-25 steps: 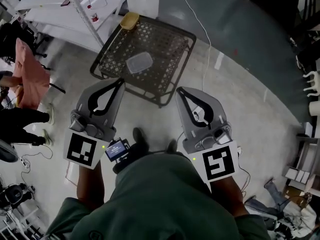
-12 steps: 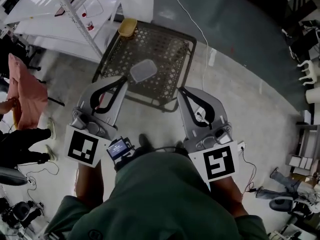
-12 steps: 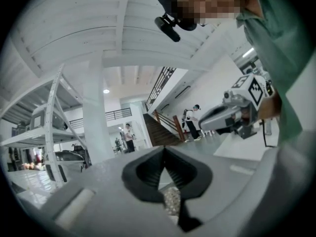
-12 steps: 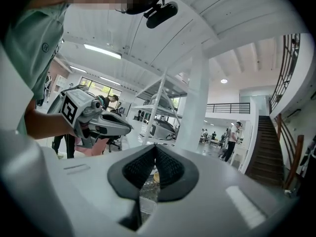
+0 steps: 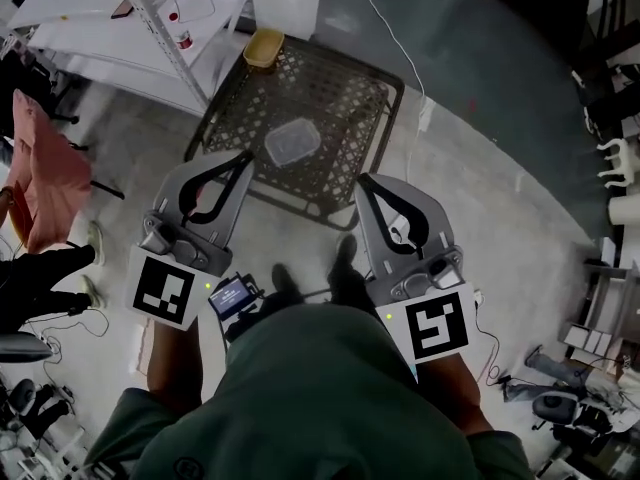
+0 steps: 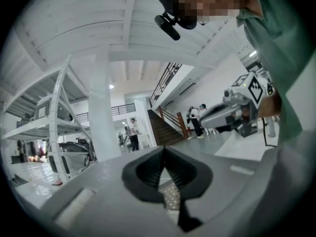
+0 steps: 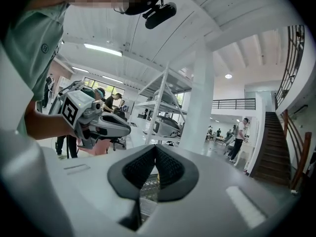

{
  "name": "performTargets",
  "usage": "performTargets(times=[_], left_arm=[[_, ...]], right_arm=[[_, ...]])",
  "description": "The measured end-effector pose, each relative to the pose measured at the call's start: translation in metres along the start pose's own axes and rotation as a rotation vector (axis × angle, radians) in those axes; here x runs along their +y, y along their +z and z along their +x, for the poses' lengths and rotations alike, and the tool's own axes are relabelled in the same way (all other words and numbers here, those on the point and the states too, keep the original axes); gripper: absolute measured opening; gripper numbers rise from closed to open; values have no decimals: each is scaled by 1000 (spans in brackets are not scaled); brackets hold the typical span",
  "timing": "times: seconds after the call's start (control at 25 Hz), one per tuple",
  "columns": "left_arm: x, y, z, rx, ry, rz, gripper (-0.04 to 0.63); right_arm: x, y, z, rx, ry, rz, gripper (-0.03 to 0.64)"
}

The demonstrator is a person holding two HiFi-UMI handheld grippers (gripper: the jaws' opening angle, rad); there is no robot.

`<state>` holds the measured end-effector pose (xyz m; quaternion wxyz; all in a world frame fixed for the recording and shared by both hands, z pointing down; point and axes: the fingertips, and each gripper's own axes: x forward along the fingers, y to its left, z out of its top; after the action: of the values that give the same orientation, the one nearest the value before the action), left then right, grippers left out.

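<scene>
1. Left gripper: I read its fingers as pressed together tip to tip, with nothing between them.
2. Right gripper: its fingers are likewise closed and empty.
3. Clear plastic container: it lies on the dark mesh tabletop, at 2 o'clock from the left gripper's tips and 10 o'clock from the right's, touching neither.
4. Yellow bowl: it sits at the tabletop's 11 o'clock corner.
</scene>
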<state>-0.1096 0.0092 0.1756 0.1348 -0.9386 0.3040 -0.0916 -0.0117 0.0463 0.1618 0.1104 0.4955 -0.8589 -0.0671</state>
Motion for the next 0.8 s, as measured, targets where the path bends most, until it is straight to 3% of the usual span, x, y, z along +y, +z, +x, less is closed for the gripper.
performTargets(times=[0.24, 0.56, 0.8], left_arm=[[28, -12, 33, 72, 94, -6, 3], [25, -9, 104, 141, 172, 1, 3], [21, -9, 134, 182, 237, 2, 3]], right_arm=[[-36, -11, 47, -41, 111, 25, 6], [-110, -34, 70, -64, 224, 43, 6], [-138, -46, 75, -86, 301, 55, 6]])
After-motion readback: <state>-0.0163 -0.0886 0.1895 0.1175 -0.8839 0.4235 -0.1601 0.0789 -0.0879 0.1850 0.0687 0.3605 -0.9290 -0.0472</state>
